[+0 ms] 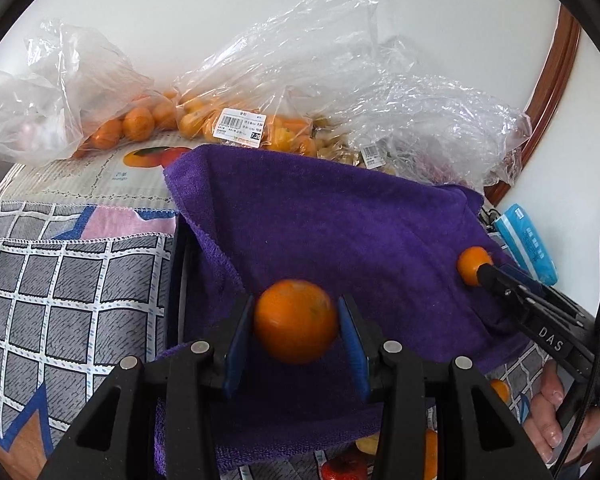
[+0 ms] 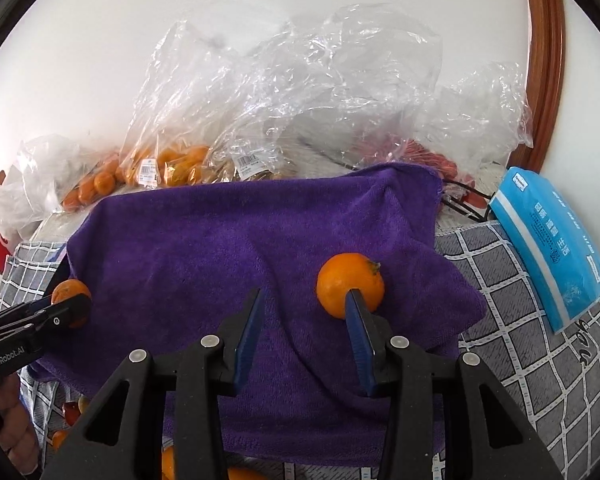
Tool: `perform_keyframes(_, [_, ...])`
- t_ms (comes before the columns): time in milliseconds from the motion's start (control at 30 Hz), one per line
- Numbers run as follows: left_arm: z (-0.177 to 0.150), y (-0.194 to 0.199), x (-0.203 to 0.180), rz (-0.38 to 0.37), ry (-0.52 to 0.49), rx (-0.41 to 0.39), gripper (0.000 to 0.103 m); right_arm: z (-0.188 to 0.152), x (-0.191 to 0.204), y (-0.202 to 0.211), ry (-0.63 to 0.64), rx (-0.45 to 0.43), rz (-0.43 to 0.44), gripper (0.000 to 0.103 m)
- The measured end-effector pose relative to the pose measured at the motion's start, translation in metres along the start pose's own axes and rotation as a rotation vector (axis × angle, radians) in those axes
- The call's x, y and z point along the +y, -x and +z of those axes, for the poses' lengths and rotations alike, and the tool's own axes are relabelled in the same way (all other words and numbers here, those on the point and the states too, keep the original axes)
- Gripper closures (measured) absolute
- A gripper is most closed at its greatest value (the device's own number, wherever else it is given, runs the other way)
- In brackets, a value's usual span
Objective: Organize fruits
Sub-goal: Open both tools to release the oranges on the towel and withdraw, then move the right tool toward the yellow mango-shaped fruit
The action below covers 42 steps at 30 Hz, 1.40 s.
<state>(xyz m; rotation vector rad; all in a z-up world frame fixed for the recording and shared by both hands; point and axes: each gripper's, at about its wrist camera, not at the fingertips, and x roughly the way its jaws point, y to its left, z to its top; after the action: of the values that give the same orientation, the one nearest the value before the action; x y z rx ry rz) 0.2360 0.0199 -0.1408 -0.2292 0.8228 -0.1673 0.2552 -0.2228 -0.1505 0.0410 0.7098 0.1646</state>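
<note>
My left gripper [image 1: 296, 320] is shut on an orange [image 1: 296, 326], held just above a purple towel [image 1: 332, 216]. In the right wrist view that same orange [image 2: 70, 290] shows at the left, between the left gripper's fingers. My right gripper [image 2: 306, 310] is open and empty over the towel [image 2: 220, 248]. A second orange [image 2: 350, 283] lies on the towel just beyond my right fingertip [image 2: 356, 312]. In the left wrist view this orange [image 1: 473, 265] sits at the tip of the right gripper.
Clear plastic bags of oranges [image 1: 220, 120] and other fruit [image 2: 432, 160] lie at the back by the white wall. A blue tissue pack [image 2: 556, 240] lies at the right. A grey checked cloth [image 1: 60, 280] covers the surface. More fruit [image 1: 346, 468] lies below the towel's front edge.
</note>
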Motion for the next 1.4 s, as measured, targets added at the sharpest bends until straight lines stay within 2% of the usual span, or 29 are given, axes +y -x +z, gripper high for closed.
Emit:
perform_keyframes(67, [-0.001, 0.003, 0.000, -0.013, 0.005, -0.012, 0.052, -0.001, 0.002, 0.001, -0.001, -0.010, 0.009, 0.056])
perform_keyframes(167, [-0.001, 0.010, -0.004, 0.000, -0.003, -0.045, 0.049, -0.002, 0.005, 0.004, -0.001, -0.033, 0.026, 0.055])
perform_keyframes(333, [-0.001, 0.022, -0.012, 0.035, -0.035, -0.081, 0.049, -0.005, 0.009, 0.009, 0.002, -0.067, 0.037, 0.055])
perform_keyframes(500, [-0.001, 0.047, -0.020, 0.088, -0.078, -0.118, 0.049, -0.003, 0.015, 0.027, 0.035, -0.095, -0.018, 0.055])
perform_keyframes(667, [-0.016, 0.079, -0.021, 0.097, -0.115, -0.160, 0.049, -0.014, 0.017, 0.060, 0.029, -0.117, -0.042, 0.054])
perform_keyframes(767, [-0.029, 0.089, -0.014, 0.090, -0.097, -0.130, 0.049, -0.025, 0.020, 0.079, 0.023, -0.123, -0.063, 0.048])
perform_keyframes(867, [-0.045, 0.092, -0.003, 0.068, -0.092, -0.074, 0.049, -0.039, 0.025, 0.097, 0.019, -0.114, -0.046, 0.041])
perform_keyframes(1100, [-0.080, 0.095, 0.015, 0.106, -0.101, -0.008, 0.049, -0.070, 0.024, 0.116, -0.002, -0.060, -0.029, 0.039])
perform_keyframes(1400, [-0.099, 0.082, 0.036, 0.116, -0.028, 0.022, 0.049, -0.106, 0.015, 0.103, -0.060, 0.036, -0.018, 0.039])
